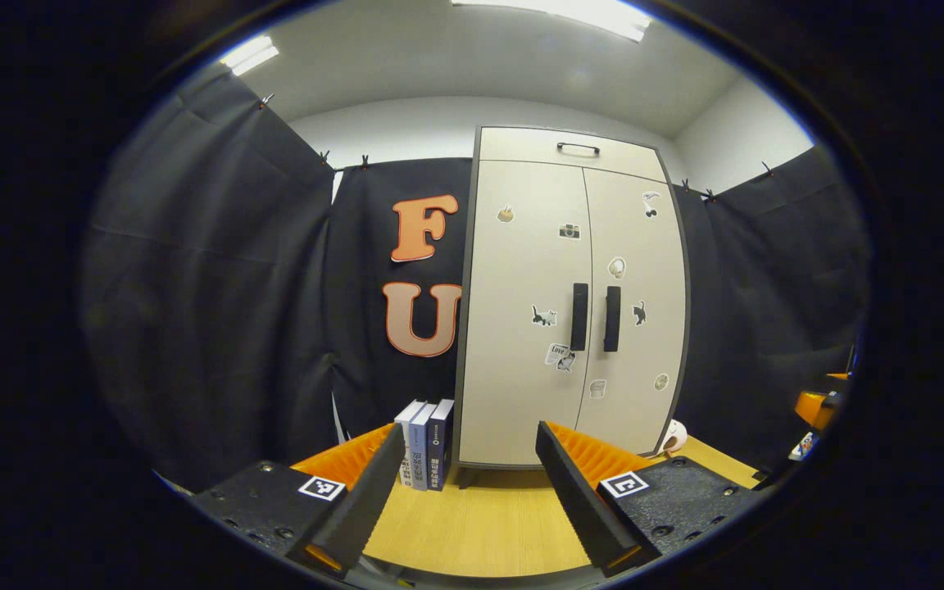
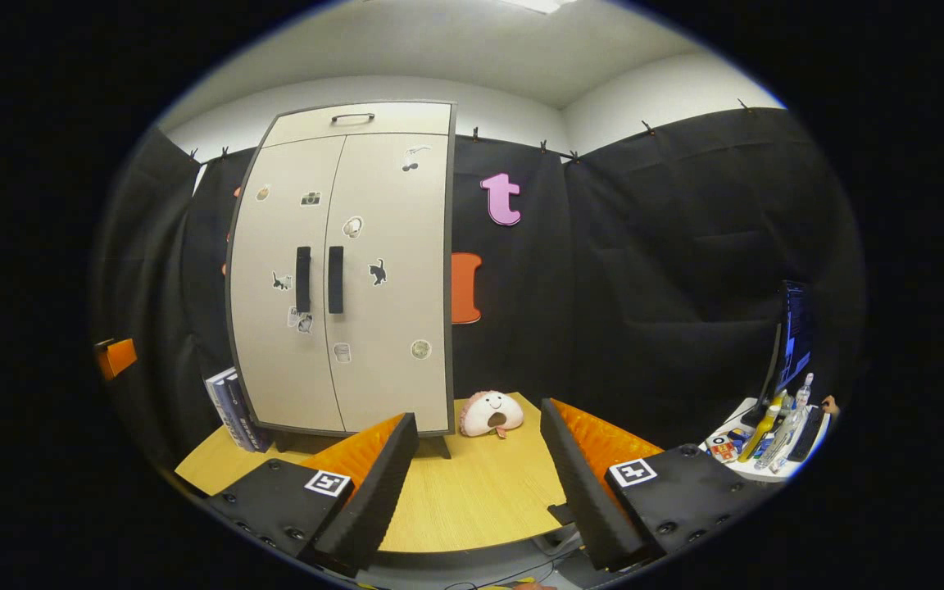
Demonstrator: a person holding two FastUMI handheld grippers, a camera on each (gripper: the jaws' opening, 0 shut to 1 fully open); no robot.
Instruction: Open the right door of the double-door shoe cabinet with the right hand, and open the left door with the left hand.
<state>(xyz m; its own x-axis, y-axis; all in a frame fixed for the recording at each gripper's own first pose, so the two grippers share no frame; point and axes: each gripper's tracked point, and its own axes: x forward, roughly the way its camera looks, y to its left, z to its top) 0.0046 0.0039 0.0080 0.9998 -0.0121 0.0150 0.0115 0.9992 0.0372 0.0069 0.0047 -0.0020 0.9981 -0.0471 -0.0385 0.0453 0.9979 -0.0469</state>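
A beige double-door shoe cabinet (image 1: 521, 328) stands on a wooden table (image 1: 480, 524), both doors closed. Its left door handle (image 1: 578, 316) and right door handle (image 1: 611, 318) are dark vertical bars side by side. In the right gripper view the cabinet (image 2: 341, 279) sits left of centre, with the left handle (image 2: 302, 279) and the right handle (image 2: 335, 279). My left gripper (image 1: 460, 492) is open, well short of the cabinet, nothing between its fingers. My right gripper (image 2: 480, 483) is open too, holding nothing, pointing right of the cabinet.
Several books (image 1: 425, 444) lean against the cabinet's left side. A pink plush toy (image 2: 492, 413) lies on the table by the cabinet's right corner. A side table with bottles (image 2: 775, 434) and a monitor (image 2: 791, 344) stands at the far right.
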